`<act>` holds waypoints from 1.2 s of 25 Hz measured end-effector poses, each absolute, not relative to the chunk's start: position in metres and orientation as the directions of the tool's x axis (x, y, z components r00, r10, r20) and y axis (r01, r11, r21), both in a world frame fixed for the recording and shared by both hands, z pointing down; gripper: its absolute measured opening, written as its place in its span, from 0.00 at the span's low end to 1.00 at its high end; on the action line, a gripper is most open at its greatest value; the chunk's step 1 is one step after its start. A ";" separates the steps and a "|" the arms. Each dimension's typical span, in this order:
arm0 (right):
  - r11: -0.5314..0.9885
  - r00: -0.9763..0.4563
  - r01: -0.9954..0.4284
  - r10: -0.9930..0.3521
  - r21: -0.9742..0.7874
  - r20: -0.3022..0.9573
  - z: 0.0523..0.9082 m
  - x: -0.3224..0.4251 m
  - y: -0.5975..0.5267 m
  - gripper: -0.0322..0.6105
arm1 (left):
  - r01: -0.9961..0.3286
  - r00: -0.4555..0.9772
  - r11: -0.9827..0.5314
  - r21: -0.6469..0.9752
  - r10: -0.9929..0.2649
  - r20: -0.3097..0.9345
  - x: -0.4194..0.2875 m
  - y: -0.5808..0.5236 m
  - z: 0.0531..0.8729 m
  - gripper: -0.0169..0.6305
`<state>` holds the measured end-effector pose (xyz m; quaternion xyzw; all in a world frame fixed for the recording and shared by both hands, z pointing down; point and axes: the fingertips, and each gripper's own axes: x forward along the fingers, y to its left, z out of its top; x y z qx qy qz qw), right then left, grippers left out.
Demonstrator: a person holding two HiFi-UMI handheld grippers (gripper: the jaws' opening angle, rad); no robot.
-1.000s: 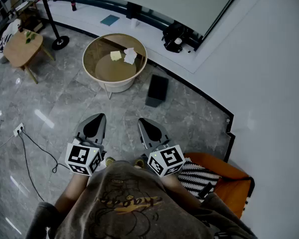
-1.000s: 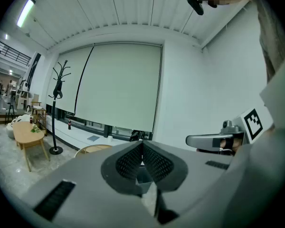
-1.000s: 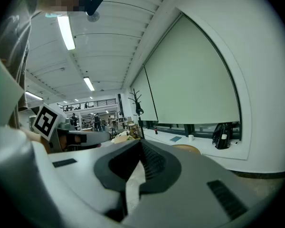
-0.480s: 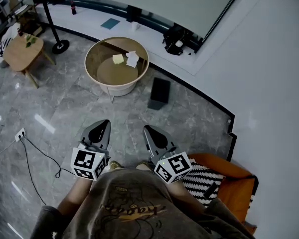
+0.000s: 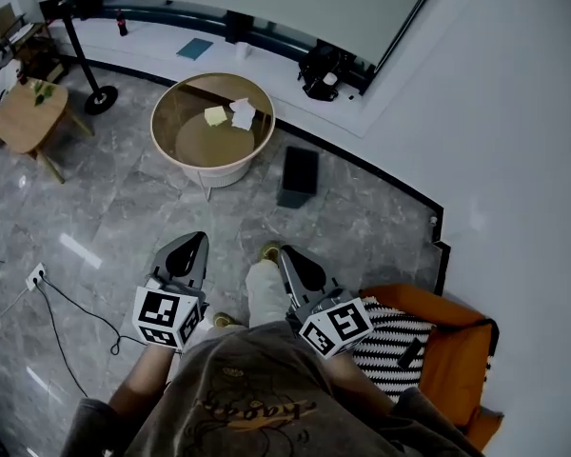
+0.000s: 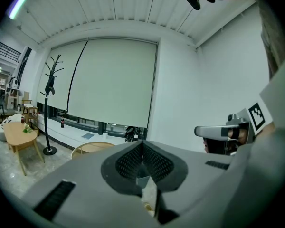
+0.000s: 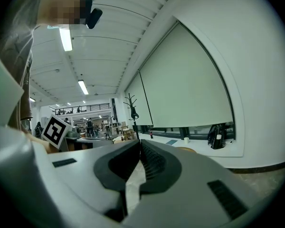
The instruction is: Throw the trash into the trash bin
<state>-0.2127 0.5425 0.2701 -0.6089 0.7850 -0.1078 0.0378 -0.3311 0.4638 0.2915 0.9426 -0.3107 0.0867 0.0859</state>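
Trash is in neither grip: the left gripper (image 5: 192,244) and the right gripper (image 5: 286,252) both have their jaws pressed together on nothing, held out in front of the person's body. It lies well ahead on the glass top of the round table (image 5: 219,169), with the trash bin (image 5: 298,174), dark and rectangular, on the floor just right of that table. What may go wrong, as I judge it: jaws arriving closed would shove the paper across the smooth glass instead of taking it; a pinch on one piece could drag or flick its neighbour over the rim; and the bin's narrow mouth makes a light scrap let go from high up likely to drift past onto the floor. There are two pieces, a yellow crumpled piece (image 5: 215,115) and a white crumpled piece (image 5: 241,113) just beside it, perhaps touching; both look like loosely balled paper, small against the tabletop
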 end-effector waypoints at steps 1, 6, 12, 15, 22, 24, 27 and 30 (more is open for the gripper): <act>0.231 -0.251 -0.949 -0.965 -0.215 0.071 0.270 -0.210 0.539 0.08 | -0.599 0.793 -0.793 0.109 -0.570 0.217 -0.329 0.460 0.291 0.05; 0.210 -0.230 -0.953 -0.971 -0.216 0.071 0.273 -0.193 0.515 0.08 | -0.599 0.793 -0.794 0.106 -0.569 0.216 -0.318 0.438 0.290 0.05; 0.219 -0.244 -0.949 -0.966 -0.227 0.090 0.285 -0.177 0.475 0.08 | -0.601 0.793 -0.790 0.116 -0.572 0.211 -0.300 0.401 0.291 0.05; 0.212 -0.241 -0.946 -0.966 -0.245 0.095 0.289 -0.164 0.451 0.08 | -0.605 0.791 -0.785 0.130 -0.574 0.214 -0.286 0.380 0.290 0.05; 0.230 -0.264 -0.938 -0.959 -0.258 0.104 0.290 -0.132 0.385 0.08 | -0.612 0.785 -0.780 0.130 -0.580 0.216 -0.252 0.319 0.284 0.05; 0.234 -0.266 -0.937 -0.959 -0.260 0.099 0.286 -0.120 0.365 0.08 | -0.614 0.784 -0.778 0.132 -0.581 0.218 -0.240 0.302 0.281 0.05; 0.250 -0.281 -0.930 -0.956 -0.269 0.085 0.279 -0.104 0.338 0.08 | -0.621 0.778 -0.772 0.136 -0.586 0.227 -0.225 0.278 0.278 0.05; 0.269 -0.299 -0.927 -0.951 -0.263 0.082 0.274 -0.089 0.315 0.08 | -0.632 0.769 -0.763 0.136 -0.596 0.231 -0.212 0.257 0.274 0.05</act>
